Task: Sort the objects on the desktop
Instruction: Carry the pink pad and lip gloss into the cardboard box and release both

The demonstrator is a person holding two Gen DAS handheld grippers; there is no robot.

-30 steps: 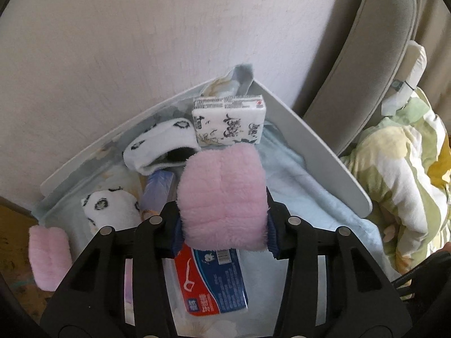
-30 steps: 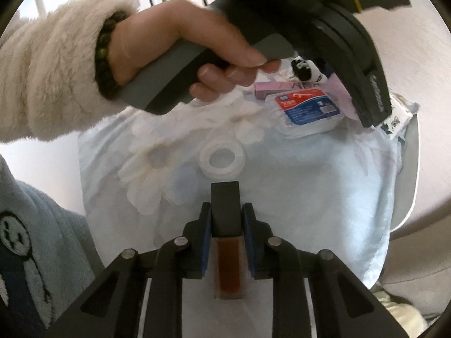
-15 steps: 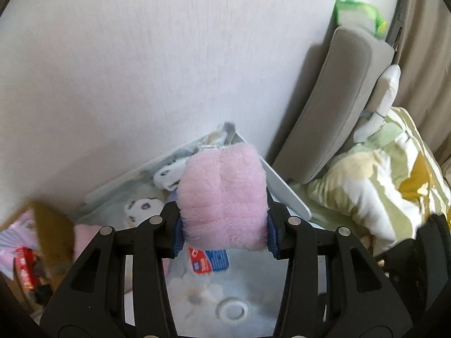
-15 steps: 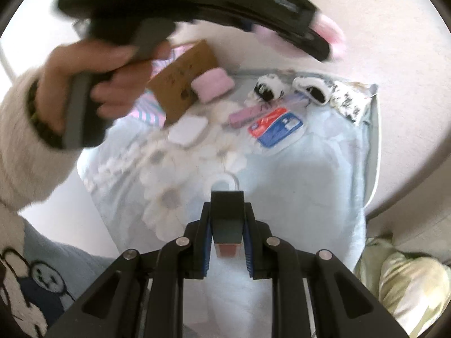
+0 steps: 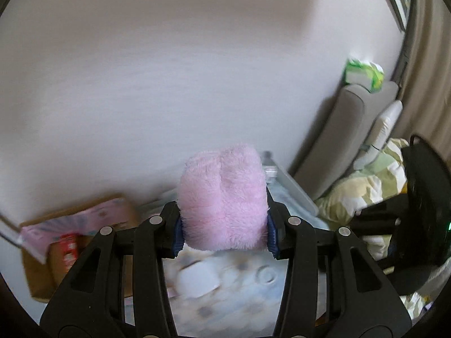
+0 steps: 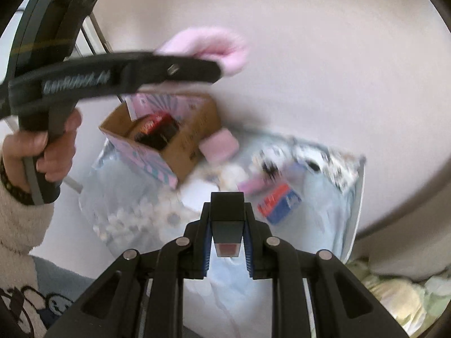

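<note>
The table (image 6: 332, 225), under a pale blue flowered cloth, sits far lower in the left wrist view than 1 s ago, when that camera hung close over the clutter; the left gripper (image 5: 224, 219) has lifted clear. That suggests the pick is done and the carry has begun, probably toward the cardboard box (image 6: 180, 146), which has come into view at 8 o'clock from the left tool and 11 o'clock from the right.

The left gripper stays clenched on the pink fluffy sock (image 5: 222, 200), held high above the table. The right gripper (image 6: 227, 239) keeps a dark-capped lip-gloss tube (image 6: 227, 225) pinched between its jaws, also in the air. A second pink sock (image 6: 218, 146) lies touching the box's right wall, so the pair may belong together.

Motion blur spoils most print. The red-and-blue floss packet (image 6: 279, 204) at 1 o'clock carries writing too smeared to read. White lettering runs along the left tool's arm; I cannot make it out.
</note>
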